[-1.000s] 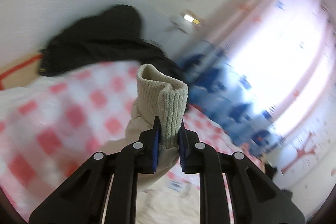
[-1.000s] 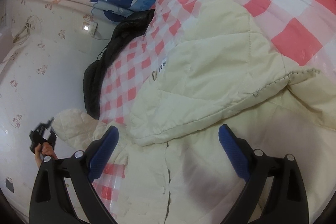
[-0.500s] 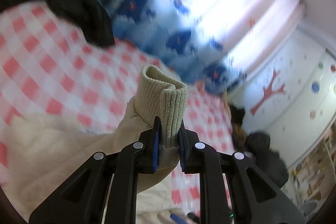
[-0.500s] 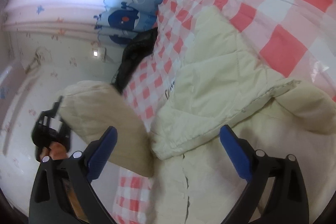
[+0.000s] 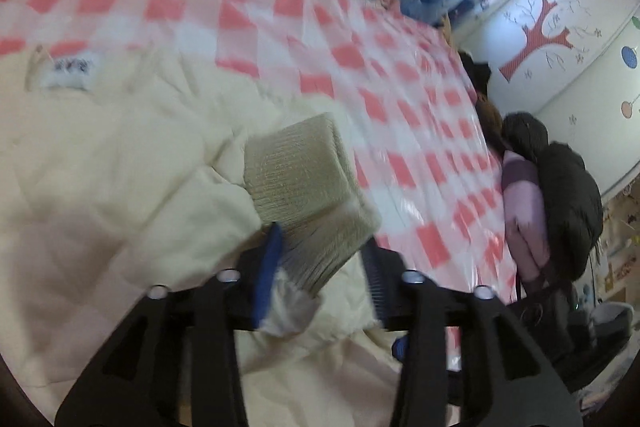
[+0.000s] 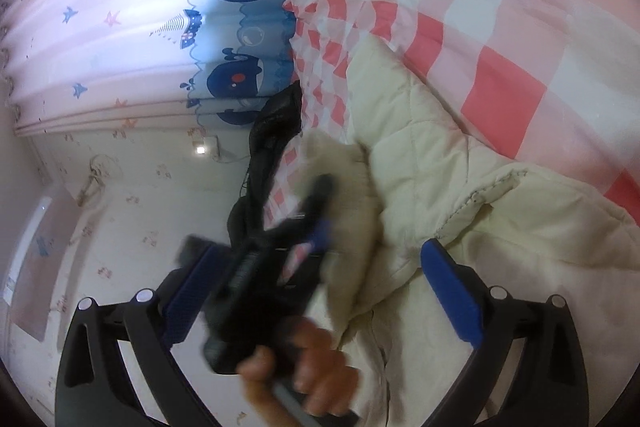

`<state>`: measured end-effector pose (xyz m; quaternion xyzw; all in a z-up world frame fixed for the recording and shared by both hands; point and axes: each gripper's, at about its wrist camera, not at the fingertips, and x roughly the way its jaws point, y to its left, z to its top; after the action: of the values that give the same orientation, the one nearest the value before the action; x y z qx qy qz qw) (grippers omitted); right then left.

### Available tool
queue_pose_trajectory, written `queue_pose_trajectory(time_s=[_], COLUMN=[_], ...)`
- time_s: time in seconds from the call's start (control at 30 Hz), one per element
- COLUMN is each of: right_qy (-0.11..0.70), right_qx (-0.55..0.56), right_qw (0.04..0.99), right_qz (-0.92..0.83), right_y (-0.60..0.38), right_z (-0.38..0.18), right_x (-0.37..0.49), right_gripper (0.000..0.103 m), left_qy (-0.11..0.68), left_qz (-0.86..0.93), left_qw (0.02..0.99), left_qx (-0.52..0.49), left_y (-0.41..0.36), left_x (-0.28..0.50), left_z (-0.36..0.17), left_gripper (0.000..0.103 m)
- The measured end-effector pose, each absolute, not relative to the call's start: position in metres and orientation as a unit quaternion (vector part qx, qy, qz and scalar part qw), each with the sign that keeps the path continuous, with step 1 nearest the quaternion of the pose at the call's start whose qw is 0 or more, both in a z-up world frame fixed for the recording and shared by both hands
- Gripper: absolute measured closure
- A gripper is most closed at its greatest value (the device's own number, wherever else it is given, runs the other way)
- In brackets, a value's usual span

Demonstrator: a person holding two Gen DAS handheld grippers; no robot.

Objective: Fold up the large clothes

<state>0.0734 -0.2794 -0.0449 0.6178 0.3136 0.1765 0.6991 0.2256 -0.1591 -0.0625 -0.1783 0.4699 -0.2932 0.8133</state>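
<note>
A cream quilted jacket (image 5: 120, 155) lies spread on the red-and-white checked bed cover (image 5: 320, 39). My left gripper (image 5: 320, 271) has its jaws spread wider than before around the jacket's ribbed knit cuff (image 5: 296, 179), which rests between the blue pads over the jacket body. The jacket also shows in the right wrist view (image 6: 480, 211). My right gripper (image 6: 320, 295) is open and empty above the jacket. The left gripper (image 6: 280, 259), blurred and held by a hand, crosses in front of it with the sleeve.
A black garment (image 6: 272, 147) lies at the bed's far edge by the whale-print curtain (image 6: 232, 27). A black coat and pink clothing (image 5: 552, 195) hang beside the bed on the right, before a wall with a tree decal (image 5: 536, 39).
My left gripper swung the sleeve over onto the jacket body, and its jaws have parted around the cuff. The right gripper stayed open, tilting slightly.
</note>
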Motion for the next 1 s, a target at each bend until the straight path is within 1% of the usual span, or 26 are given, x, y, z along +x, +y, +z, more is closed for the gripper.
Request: queue_pose_trajectory(time_s=[0.03,0.1,0.17,0.3,0.37,0.4,0.5,0.57,0.67,0.7,0.73,0.77,0.8,0.83,0.9,1.0], right_qy=[0.312,0.31,0.308,0.318,0.327,0.332,0.335,0.326,0.329,0.332,0.338,0.344,0.344,0.341,0.328,0.288], right_qx=[0.62,0.624,0.626,0.601,0.568,0.548,0.527,0.496,0.448,0.43,0.418,0.41,0.412,0.416,0.412,0.377], right_qw=[0.698,0.695,0.694,0.708,0.732,0.747,0.759,0.781,0.807,0.817,0.822,0.826,0.826,0.825,0.831,0.859], right_qz=[0.177,0.178,0.18,0.19,0.184,0.178,0.185,0.195,0.199,0.194,0.188,0.179,0.175,0.176,0.178,0.19], right_y=[-0.281,-0.284,-0.285,-0.278,-0.272,-0.269,-0.255,-0.245,-0.228,-0.223,-0.22,-0.219,-0.221,-0.225,-0.229,-0.226], right_z=[-0.045,-0.047,-0.048,-0.046,-0.043,-0.042,-0.051,-0.048,-0.044,-0.043,-0.044,-0.046,-0.049,-0.05,-0.044,-0.01], right_x=[0.074,0.076,0.078,0.093,0.101,0.106,0.119,0.128,0.145,0.149,0.15,0.151,0.15,0.149,0.146,0.135], right_gripper=[0.007,0.007,0.007,0.007,0.007,0.007,0.007,0.007,0.008,0.011,0.017,0.041,0.077,0.09,0.089,0.089], left_qy=[0.47,0.477,0.479,0.459,0.448,0.442,0.426,0.413,0.402,0.401,0.4,0.399,0.399,0.399,0.397,0.385], left_qz=[-0.304,-0.318,-0.316,-0.307,-0.282,-0.276,-0.241,-0.211,-0.173,-0.166,-0.157,-0.149,-0.14,-0.136,-0.129,-0.136], left_qw=[0.809,0.799,0.8,0.809,0.818,0.82,0.833,0.846,0.859,0.861,0.862,0.864,0.865,0.865,0.863,0.857], left_qx=[-0.18,-0.18,-0.178,-0.202,-0.225,-0.235,-0.258,-0.263,-0.264,-0.266,-0.268,-0.269,-0.27,-0.273,-0.285,-0.313], left_y=[-0.16,-0.16,-0.153,-0.109,-0.073,-0.059,0.0,0.043,0.089,0.098,0.11,0.119,0.127,0.132,0.14,0.142], left_x=[0.225,0.224,0.221,0.21,0.201,0.198,0.181,0.169,0.159,0.159,0.159,0.16,0.164,0.167,0.174,0.181], left_z=[-0.062,-0.06,-0.051,-0.025,-0.015,-0.012,-0.008,-0.007,-0.006,-0.006,-0.008,-0.01,-0.013,-0.016,-0.023,-0.028], left_gripper=[0.045,0.04,0.026,0.024,0.018,0.017,0.016,0.016,0.016,0.016,0.016,0.016,0.016,0.016,0.016,0.016])
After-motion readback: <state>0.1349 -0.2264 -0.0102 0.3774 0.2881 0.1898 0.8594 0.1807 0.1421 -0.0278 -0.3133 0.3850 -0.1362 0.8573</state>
